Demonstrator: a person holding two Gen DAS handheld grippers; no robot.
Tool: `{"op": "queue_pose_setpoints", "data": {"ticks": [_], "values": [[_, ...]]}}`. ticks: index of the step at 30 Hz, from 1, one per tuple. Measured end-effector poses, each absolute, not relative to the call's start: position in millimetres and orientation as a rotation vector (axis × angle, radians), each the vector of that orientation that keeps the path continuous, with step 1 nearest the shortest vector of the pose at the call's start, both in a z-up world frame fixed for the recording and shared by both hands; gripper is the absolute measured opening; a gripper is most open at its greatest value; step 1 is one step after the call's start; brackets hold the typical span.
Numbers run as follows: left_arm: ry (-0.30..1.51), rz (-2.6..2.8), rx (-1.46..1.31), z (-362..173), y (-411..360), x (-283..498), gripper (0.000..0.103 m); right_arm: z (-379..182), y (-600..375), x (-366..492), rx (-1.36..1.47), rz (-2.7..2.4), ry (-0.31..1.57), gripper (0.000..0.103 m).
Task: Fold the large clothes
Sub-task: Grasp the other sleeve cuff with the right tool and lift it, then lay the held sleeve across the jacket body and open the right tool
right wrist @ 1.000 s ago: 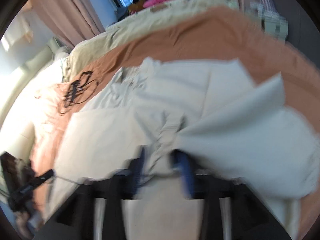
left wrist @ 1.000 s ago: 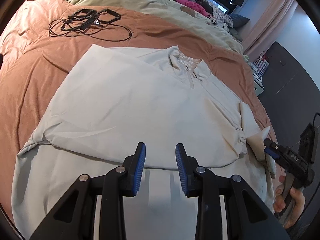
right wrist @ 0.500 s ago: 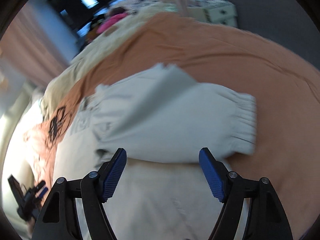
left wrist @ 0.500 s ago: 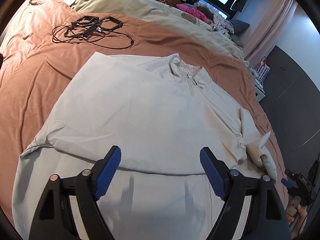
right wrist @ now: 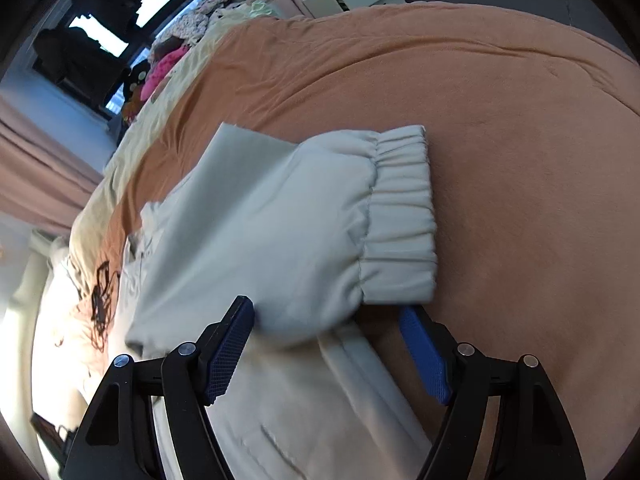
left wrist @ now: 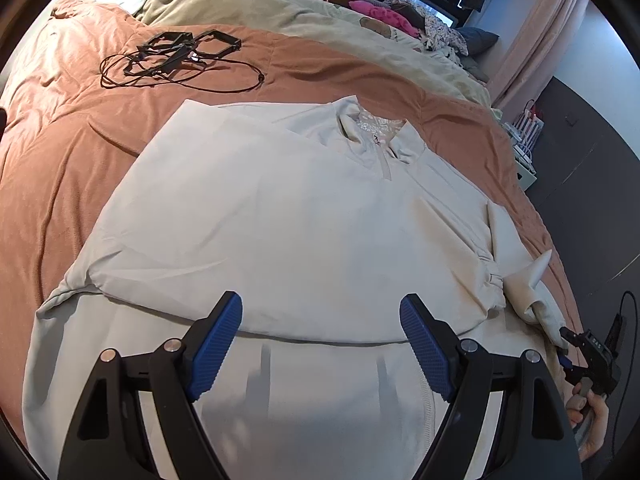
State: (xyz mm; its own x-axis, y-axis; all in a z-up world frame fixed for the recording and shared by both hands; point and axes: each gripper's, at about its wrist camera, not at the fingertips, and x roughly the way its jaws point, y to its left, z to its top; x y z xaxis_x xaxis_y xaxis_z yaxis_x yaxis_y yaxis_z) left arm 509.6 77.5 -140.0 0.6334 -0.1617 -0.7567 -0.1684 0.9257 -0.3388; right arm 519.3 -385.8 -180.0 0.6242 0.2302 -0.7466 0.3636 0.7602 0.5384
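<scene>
While the left gripper (left wrist: 320,336) hangs with its blue pads spread wide and nothing between them, the pale beige jacket (left wrist: 280,220) lies flat on the bed directly beneath and ahead of it. Just past its fingertips runs the edge of a sleeve folded across the body, a smooth, lightly creased panel. Farther ahead the stand-up collar (left wrist: 376,132) and a short zip sit at the jacket's far end. To this gripper's right a gathered cuff and a pointed fold of cloth stick up at the jacket's side, and beyond them a hand (left wrist: 592,420) holds the other tool.

The right gripper (right wrist: 326,344) has its jaws apart and closing slightly; the sleeve (right wrist: 280,232) lies between and just beyond its tips, but the pads do not press on it. The sleeve's ribbed, elasticated cuff (right wrist: 400,220) lies ahead and to the right, resting on the rust-orange bed cover (right wrist: 520,140). Beneath this gripper the jacket's front shows seams.

Far ahead of the left gripper, to its left, a tangle of black cables and frames (left wrist: 176,56) lies on the cover, with a beige duvet (left wrist: 260,8) beyond.
</scene>
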Motion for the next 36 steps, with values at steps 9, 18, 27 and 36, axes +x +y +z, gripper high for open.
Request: {"op": "queue_pose_setpoints", "data": {"ticks": [9,18,27,36], "values": [[0.875,0.020,-0.420,-135.0,85.1,506.9,0.082,-117.7,-373.9,544.8,0.578,-0.063,0.782,0.006],[0.818,0.046,-0.459,-115.6,113.9,493.7,0.082,1.1,-274.8,556.0,0.376,0.111,0.634,0.006],[0.792,0.076,-0.532,-111.3,148.7,484.5,0.082,44.3,-140.1,566.1,0.253,0.315,0.598,0.005],[0.808,0.106,-0.586,-121.3,172.6,483.6,0.082,-18.9,-45.0,584.2,0.276,0.425,0.707,0.005]]}}
